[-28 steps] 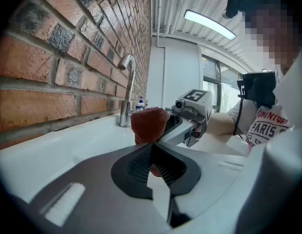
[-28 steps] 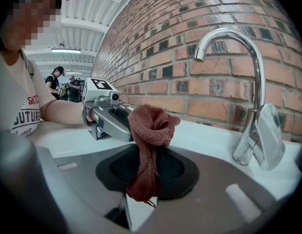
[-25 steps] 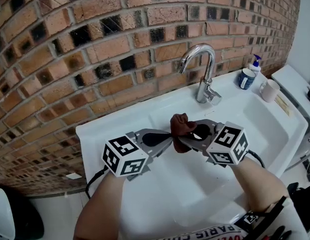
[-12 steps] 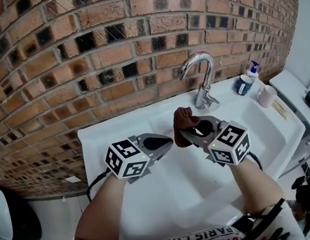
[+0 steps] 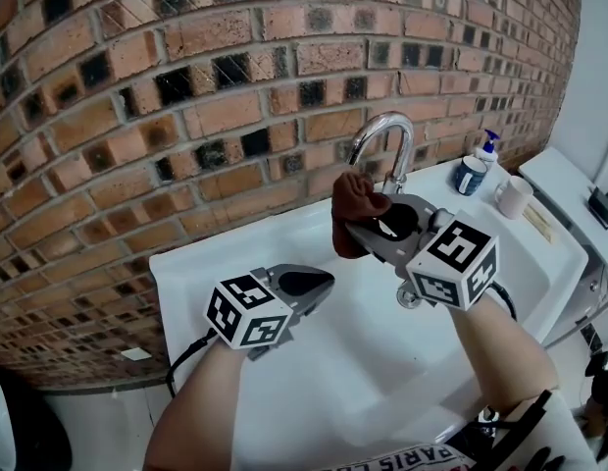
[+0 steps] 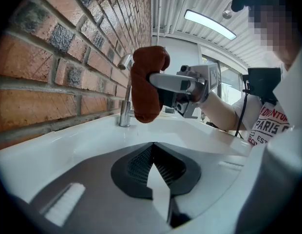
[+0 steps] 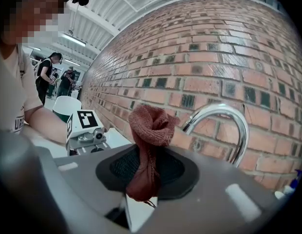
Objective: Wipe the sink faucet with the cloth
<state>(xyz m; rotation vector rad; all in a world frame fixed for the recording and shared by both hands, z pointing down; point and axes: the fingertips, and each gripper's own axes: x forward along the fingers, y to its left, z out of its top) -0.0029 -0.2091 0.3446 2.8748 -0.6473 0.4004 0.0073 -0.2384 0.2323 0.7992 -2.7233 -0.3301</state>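
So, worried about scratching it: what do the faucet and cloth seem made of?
Faucet: metal, likely chromed, polished; it mirrors the light along its curve. Cloth: soft brown knitted or woven fabric, matte; a ribbed weave shows, and it bunches limply.

Rust-brown knit cloth (image 7: 150, 123), bunched and held upright, just beside the curved chrome faucet (image 7: 221, 108)

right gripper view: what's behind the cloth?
Behind the cloth, slightly right: the faucet spout, arching in front of the brick wall. The faucet's base is covered by the body of the right gripper.
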